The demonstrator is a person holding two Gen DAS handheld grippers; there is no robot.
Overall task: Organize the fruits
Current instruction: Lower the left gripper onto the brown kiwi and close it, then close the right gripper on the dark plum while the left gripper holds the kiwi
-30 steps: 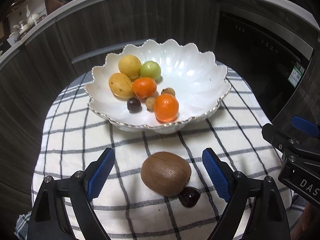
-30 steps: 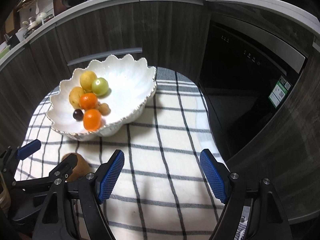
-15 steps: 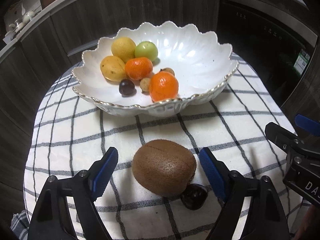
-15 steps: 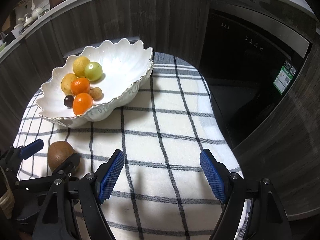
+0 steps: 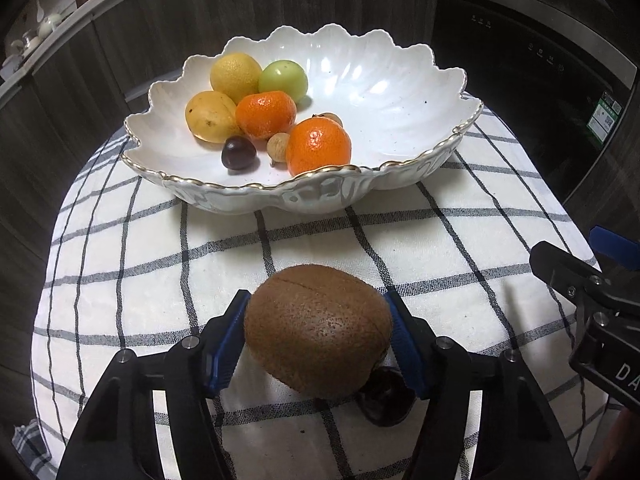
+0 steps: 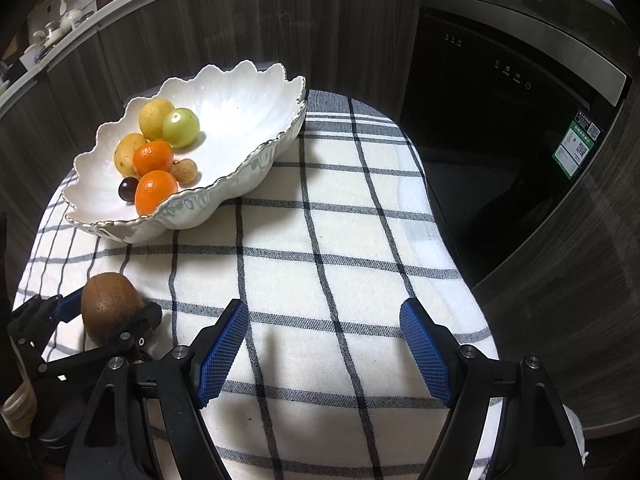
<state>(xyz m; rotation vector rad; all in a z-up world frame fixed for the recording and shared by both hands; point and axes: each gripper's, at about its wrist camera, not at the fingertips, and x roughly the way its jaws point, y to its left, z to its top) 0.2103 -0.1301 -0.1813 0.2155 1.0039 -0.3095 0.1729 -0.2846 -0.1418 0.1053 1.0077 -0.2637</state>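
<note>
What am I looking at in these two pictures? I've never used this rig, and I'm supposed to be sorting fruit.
There is no robot arm: a person holds a two-finger gripper in each hand, with a camera looking along its fingers. In the left camera's picture the left gripper has just been closing, and its blue pads now touch both sides of the brown kiwi on the checked cloth. A small dark fruit lies beside the kiwi. Beyond stands the white bowl, holding more fruit. The right camera shows the right gripper open, with nothing between its fingers.
</note>
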